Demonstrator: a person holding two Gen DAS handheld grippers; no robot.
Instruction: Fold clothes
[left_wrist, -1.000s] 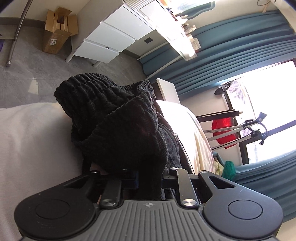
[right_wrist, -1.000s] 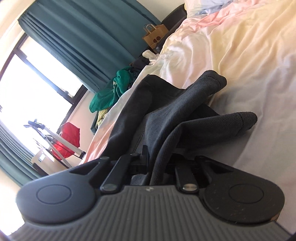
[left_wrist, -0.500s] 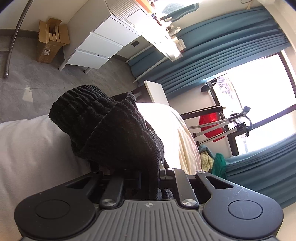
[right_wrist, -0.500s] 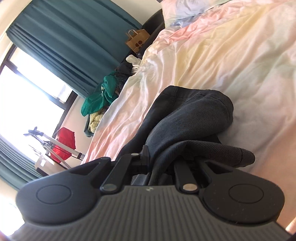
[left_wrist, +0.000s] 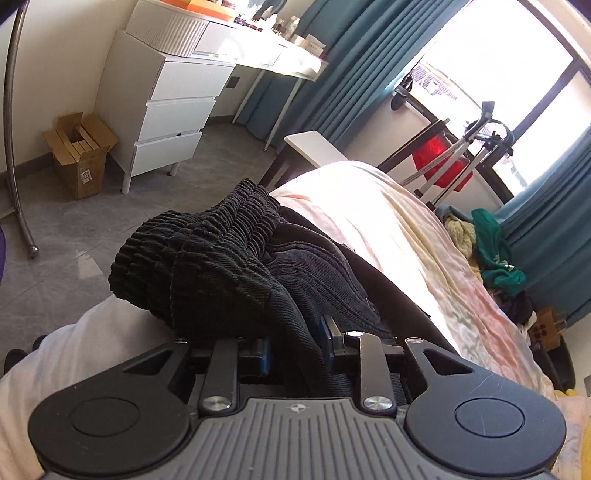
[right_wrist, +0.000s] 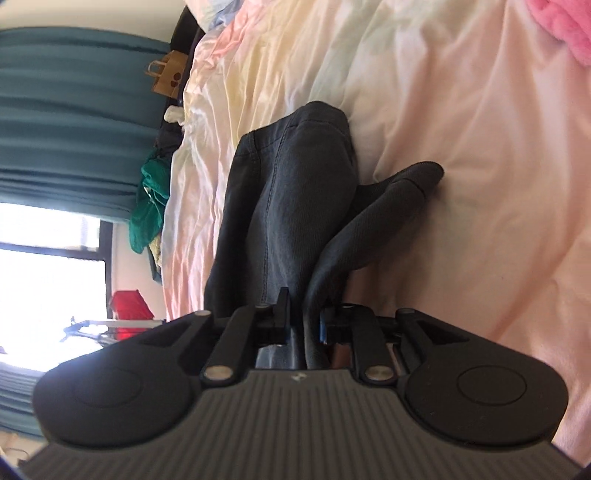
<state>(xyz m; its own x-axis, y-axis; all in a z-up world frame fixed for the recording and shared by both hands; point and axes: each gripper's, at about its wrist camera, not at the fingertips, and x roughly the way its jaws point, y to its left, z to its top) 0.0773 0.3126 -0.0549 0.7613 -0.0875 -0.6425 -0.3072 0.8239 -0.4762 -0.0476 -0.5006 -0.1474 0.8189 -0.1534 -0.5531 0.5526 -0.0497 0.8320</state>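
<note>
Both pinching — left gripper (left_wrist: 295, 347) and right gripper (right_wrist: 304, 325) clamp dark trousers (right_wrist: 295, 192) at bed (right_wrist: 480, 147) edge.

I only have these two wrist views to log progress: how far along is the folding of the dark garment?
Done: little that shows; the dark garment is bunched, with no flat fold visible. In hand: the left hand-held gripper is shut on its ribbed end, and the right hand-held gripper is shut on another part that trails onto the bedsheet. Left: laying it flat and making the folds.
</note>
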